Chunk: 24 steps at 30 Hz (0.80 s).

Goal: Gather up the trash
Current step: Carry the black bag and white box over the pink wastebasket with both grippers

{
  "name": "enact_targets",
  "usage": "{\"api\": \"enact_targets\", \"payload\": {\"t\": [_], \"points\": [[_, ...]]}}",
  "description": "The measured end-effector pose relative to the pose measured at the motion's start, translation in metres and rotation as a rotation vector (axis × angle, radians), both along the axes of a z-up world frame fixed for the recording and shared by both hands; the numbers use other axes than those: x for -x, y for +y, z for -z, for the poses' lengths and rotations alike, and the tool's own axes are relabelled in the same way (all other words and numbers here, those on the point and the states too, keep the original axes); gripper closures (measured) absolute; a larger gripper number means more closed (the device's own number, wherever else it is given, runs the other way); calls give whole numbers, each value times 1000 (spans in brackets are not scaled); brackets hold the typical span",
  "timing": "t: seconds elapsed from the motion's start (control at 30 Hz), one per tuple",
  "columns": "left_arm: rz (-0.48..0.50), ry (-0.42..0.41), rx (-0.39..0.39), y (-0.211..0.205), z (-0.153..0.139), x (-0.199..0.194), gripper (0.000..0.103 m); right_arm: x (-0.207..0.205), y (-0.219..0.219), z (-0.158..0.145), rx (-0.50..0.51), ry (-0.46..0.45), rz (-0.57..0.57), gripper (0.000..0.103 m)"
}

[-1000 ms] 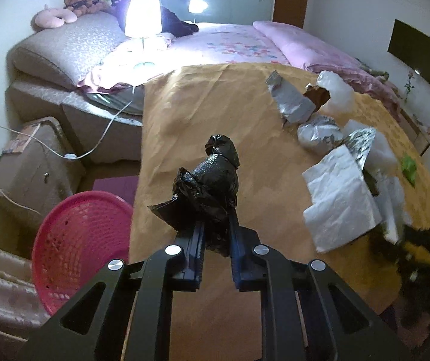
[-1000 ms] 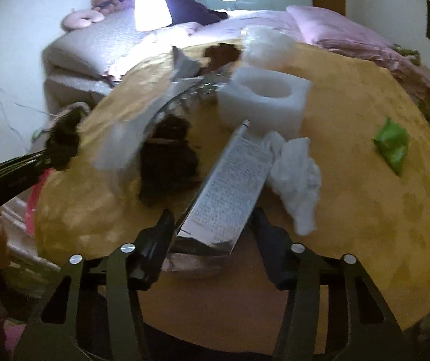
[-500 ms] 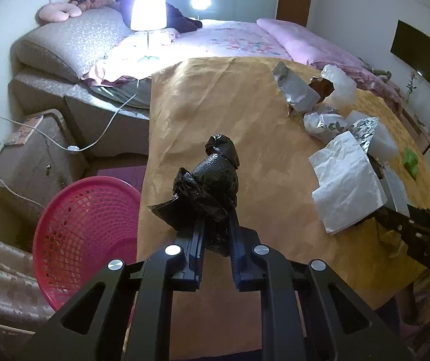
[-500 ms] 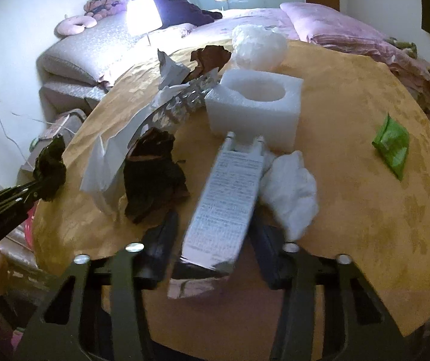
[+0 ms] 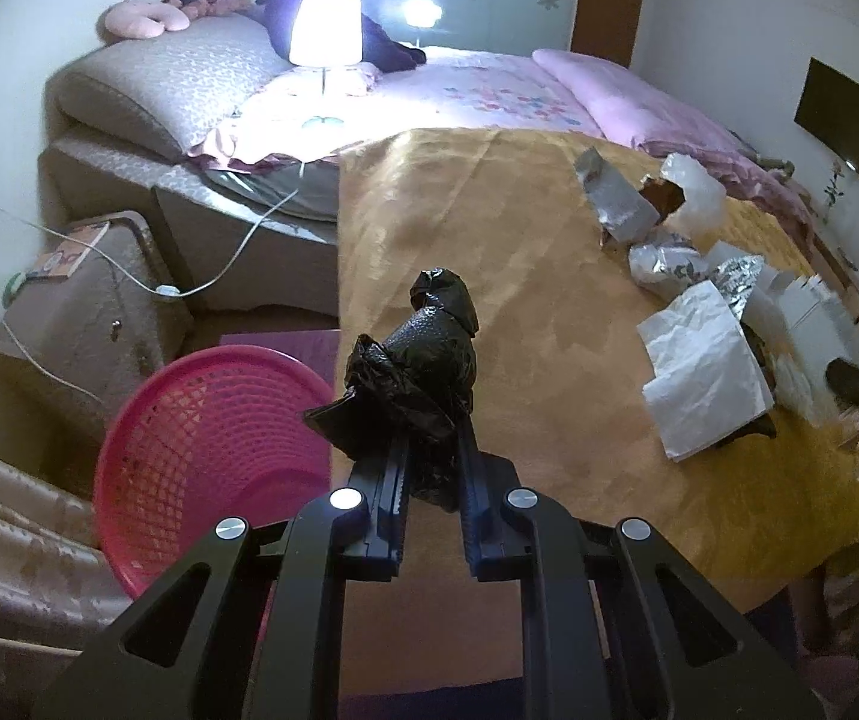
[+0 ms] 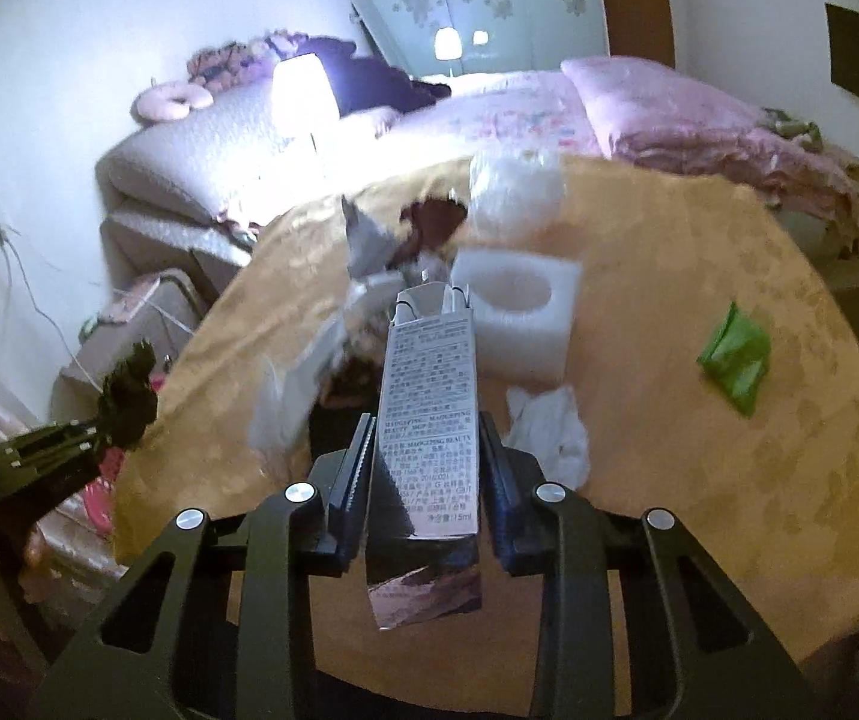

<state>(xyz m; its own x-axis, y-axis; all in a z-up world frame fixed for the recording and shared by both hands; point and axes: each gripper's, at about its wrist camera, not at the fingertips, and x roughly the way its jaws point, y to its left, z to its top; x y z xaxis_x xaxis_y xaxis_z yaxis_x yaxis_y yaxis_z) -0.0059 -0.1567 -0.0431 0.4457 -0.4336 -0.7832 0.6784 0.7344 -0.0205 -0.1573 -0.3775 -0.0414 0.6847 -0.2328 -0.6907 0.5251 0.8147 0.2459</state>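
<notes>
My left gripper (image 5: 432, 450) is shut on a crumpled black plastic bag (image 5: 423, 360), held above the left edge of the gold-clothed table (image 5: 489, 228), beside the pink mesh basket (image 5: 201, 438) on the floor. My right gripper (image 6: 423, 426) has its jaws closing on a silver printed carton (image 6: 429, 396); the pads press its sides and it hangs clear of the table. In the right wrist view, the left gripper (image 6: 99, 426) shows at the left edge with the bag (image 6: 129, 390). More trash lies on the table: white paper (image 5: 705, 372), foil (image 5: 615, 204), a foam block (image 6: 519, 318), a tissue (image 6: 549, 432), a green wrapper (image 6: 735, 360).
A bed with pink bedding (image 5: 549, 96) lies behind the table, with a lit lamp (image 5: 324, 30) at its near corner. A brown cabinet (image 5: 81, 312) and a trailing white cable (image 5: 231, 264) are left of the table, behind the basket. Patterned fabric (image 5: 3, 540) borders the basket's lower left.
The right jaws closed on the carton and raised it off the table. The left gripper carried the black bag leftward toward the table edge; the basket now fills more of its view.
</notes>
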Motion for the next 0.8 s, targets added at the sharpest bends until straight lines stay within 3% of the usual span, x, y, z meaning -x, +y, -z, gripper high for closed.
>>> {"api": "enact_targets", "payload": {"t": [0.43,0.8], "points": [[-137,-19,-9,47,-11,-26,89,-58,40,-30,45,-61,-152,71],[-259,-8,-26,99,-5,-55,89,-138,94,-13,-18,-19,-360,71]]}}
